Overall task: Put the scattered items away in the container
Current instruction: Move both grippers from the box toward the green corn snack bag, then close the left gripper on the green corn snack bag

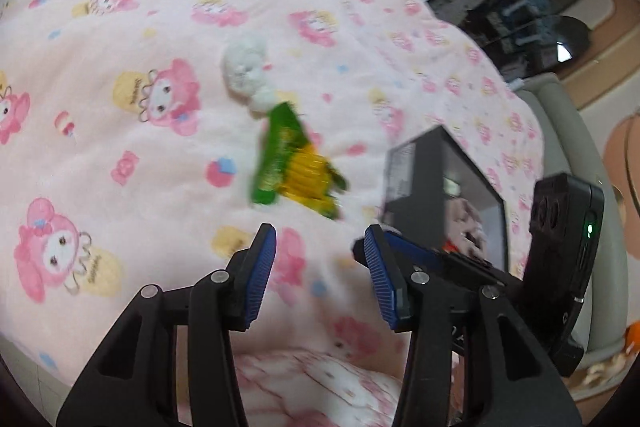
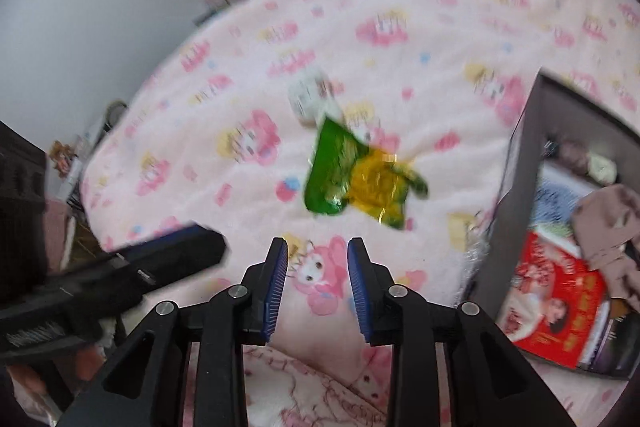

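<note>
Both views are evenly and softly lit by diffuse daylight; no hard shadows are cast on the pink blanket [image 1: 160,147], which is nearly washed out in its palest patches. Strong motion blur is seen across both frames: the green and yellow packet [image 2: 356,175] and the white plush toy [image 1: 246,67] are smeared. Straight lines are bent by fisheye distortion, and the corners are blacked out by vignetting.

Green-yellow snack packet [image 2: 360,175] flat beside white plush [image 2: 310,95], grey box [image 2: 524,163] nearby
</note>
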